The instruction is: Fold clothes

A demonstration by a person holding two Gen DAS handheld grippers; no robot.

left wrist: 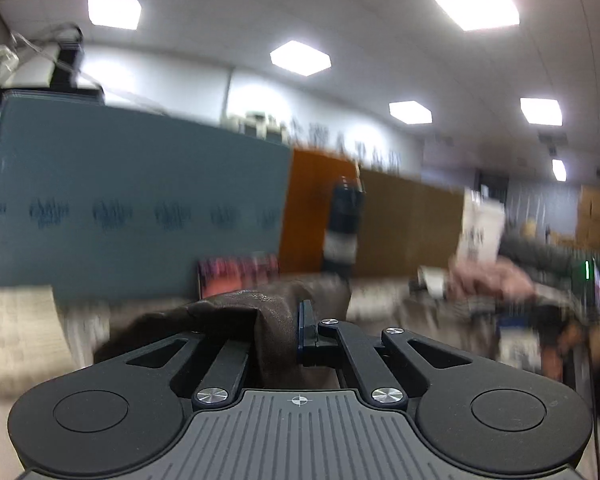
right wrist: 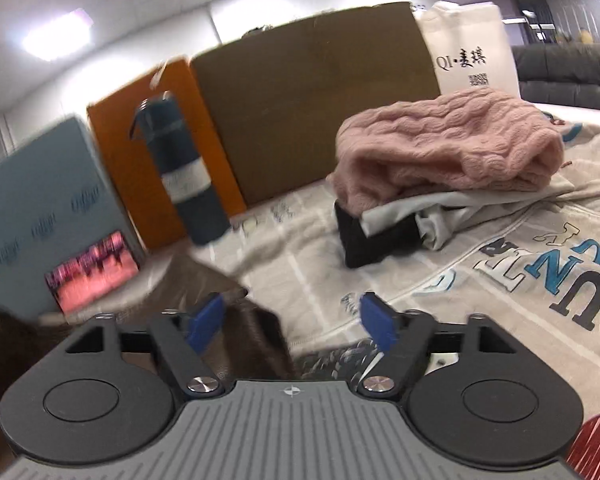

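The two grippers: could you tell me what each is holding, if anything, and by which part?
The left gripper is shut on an edge fold of the brown garment. The right gripper is open and holds nothing.

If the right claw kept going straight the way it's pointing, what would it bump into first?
Probably the brown cloth right in front of the open right claw, then the printed bedspread. The pile with the pink sweater sits off to the right, likely missed. Depth is hard to judge.
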